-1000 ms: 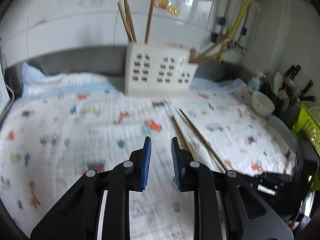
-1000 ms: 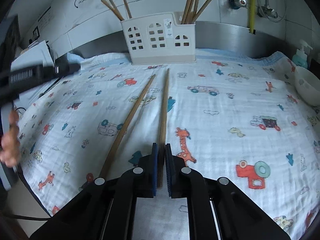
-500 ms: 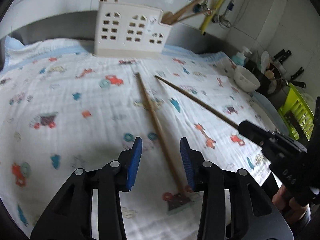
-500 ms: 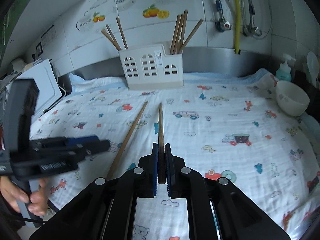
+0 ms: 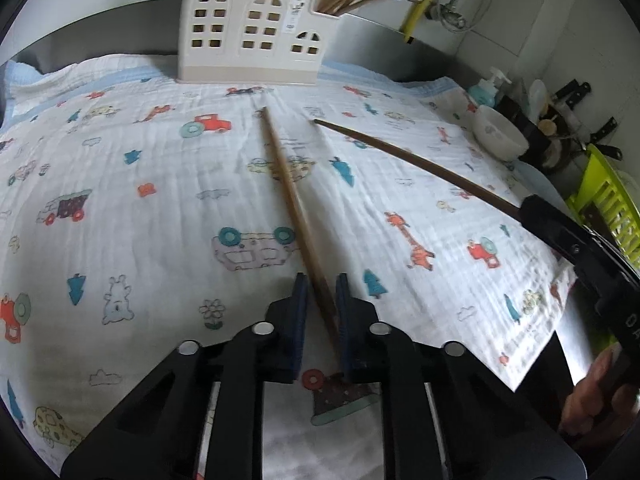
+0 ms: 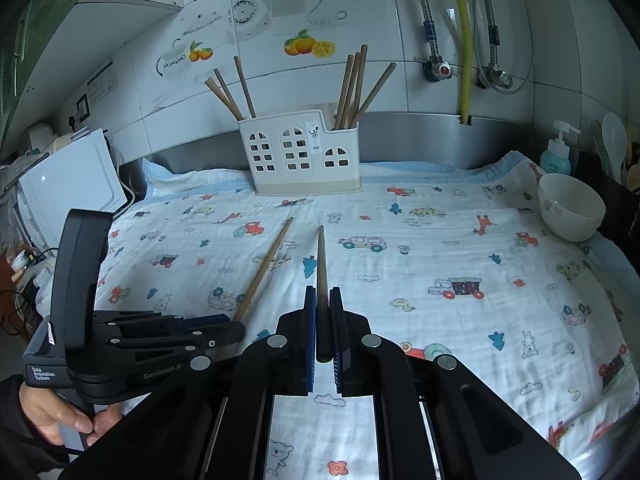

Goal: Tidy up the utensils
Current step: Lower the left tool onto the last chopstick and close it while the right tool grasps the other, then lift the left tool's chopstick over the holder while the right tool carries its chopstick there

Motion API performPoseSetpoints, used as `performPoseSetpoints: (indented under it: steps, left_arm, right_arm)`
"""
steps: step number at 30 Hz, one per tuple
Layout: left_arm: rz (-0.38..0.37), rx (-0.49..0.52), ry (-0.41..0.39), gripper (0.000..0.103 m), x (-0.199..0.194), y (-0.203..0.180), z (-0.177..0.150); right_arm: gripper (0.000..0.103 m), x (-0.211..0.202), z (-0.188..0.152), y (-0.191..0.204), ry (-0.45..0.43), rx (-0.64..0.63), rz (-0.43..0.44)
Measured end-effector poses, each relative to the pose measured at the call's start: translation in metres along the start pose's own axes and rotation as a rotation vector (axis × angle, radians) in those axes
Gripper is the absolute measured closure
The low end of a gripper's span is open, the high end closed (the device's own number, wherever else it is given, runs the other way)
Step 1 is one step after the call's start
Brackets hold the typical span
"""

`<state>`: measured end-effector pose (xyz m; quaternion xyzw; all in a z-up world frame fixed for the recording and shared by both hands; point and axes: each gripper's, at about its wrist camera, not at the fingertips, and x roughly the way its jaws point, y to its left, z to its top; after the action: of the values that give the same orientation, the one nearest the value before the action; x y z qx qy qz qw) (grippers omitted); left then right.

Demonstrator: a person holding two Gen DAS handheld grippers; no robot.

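Left gripper (image 5: 320, 300): my jaws straddle the lighter chopstick (image 5: 286, 188) lying on the cloth (image 5: 120, 184), a gap showing on each side, not yet pinching. I should close squarely near its thick end so it lifts level.

Right gripper (image 6: 323, 312): pinching the darker chopstick (image 6: 321, 256), tip pointing at the holder (image 6: 298, 152).

Holder, far edge of cloth: three chopsticks in its left compartment, about five in the right, middle apparently bare.

Bowl (image 6: 570, 208), right: contents hidden.
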<state>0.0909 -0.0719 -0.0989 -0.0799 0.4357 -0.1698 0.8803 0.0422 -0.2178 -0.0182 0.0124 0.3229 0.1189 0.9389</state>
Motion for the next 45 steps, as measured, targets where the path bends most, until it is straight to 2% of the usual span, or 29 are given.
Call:
performPoseSetpoints:
  steps: [5, 9, 12, 18, 22, 24, 27, 33, 36, 40, 45]
  left_arm:
    - [0.035, -0.008, -0.009, 0.093, 0.001, -0.002, 0.000]
    - [0.059, 0.034, 0.001, 0.092, 0.005, -0.008, 0.004]
    - [0.044, 0.020, 0.006, 0.094, 0.005, -0.002, 0.008]
    - [0.103, 0.022, -0.030, 0.097, -0.005, 0.015, 0.016]
    - [0.083, -0.019, -0.006, 0.097, -0.001, 0.027, 0.018]
    - [0.073, -0.040, -0.011, 0.093, 0.001, 0.029, 0.016]
    - [0.069, -0.062, -0.017, 0.092, 0.002, 0.029, 0.016]
    - [0.097, -0.002, -0.032, 0.098, 0.002, 0.025, 0.017]
    - [0.074, -0.003, -0.076, 0.098, -0.010, 0.028, 0.026]
    - [0.069, 0.018, -0.191, 0.098, -0.041, 0.030, 0.048]
    - [0.056, 0.041, -0.266, 0.098, -0.060, 0.035, 0.079]
  right_arm:
    - [0.096, 0.000, 0.000, 0.000, 0.003, 0.000, 0.001]
    - [0.096, 0.001, 0.000, 0.002, 0.007, -0.004, 0.001]
    - [0.096, 0.000, 0.001, 0.002, 0.003, -0.010, -0.002]
    - [0.096, -0.007, 0.011, -0.001, -0.024, -0.020, -0.009]
    - [0.096, -0.007, 0.019, 0.000, -0.038, -0.029, -0.009]
    - [0.096, -0.007, 0.022, 0.001, -0.042, -0.037, -0.011]
    - [0.096, -0.007, 0.025, 0.001, -0.042, -0.043, -0.012]
    - [0.096, -0.006, 0.034, 0.002, -0.048, -0.061, -0.008]
    - [0.096, -0.009, 0.045, 0.003, -0.070, -0.072, -0.003]
    - [0.096, -0.012, 0.065, 0.001, -0.100, -0.074, 0.014]
    - [0.096, -0.009, 0.098, 0.000, -0.118, -0.095, 0.041]
